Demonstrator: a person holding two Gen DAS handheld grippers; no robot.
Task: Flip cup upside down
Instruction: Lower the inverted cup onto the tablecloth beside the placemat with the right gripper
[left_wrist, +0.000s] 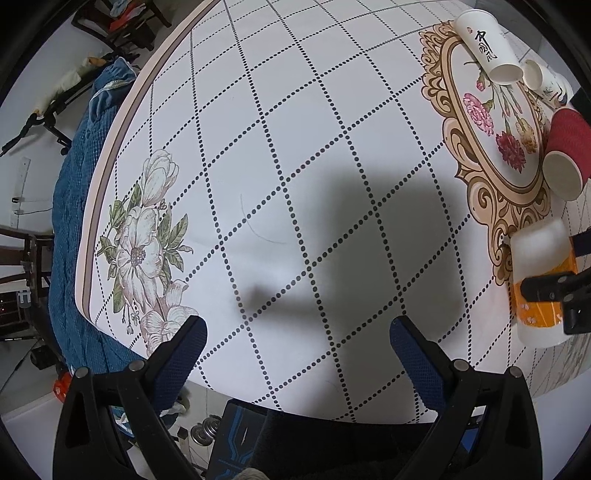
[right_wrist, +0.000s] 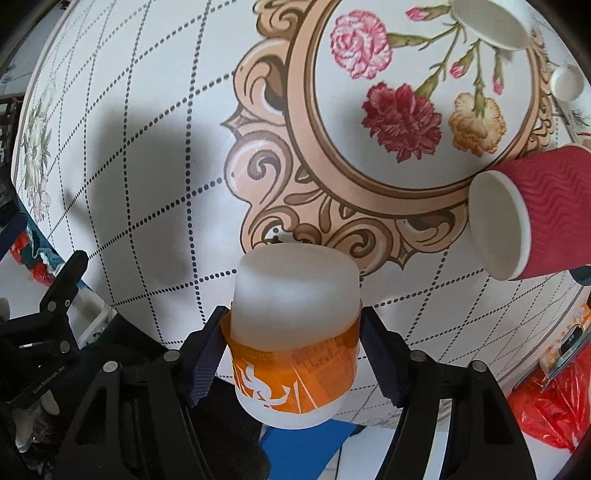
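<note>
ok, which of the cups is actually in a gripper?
The frosted cup with the orange band, pinched between the right gripper fingers. The red cup and two white cups stand free on the table.

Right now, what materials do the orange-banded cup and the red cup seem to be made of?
The orange-banded cup looks like frosted, translucent plastic: its milky wall has a soft sheen, and a glossy orange printed label wraps it. The red cup seems to be paper: matte, with a wavy embossed wall and a white rolled rim. Neither is certain from looks alone.
</note>
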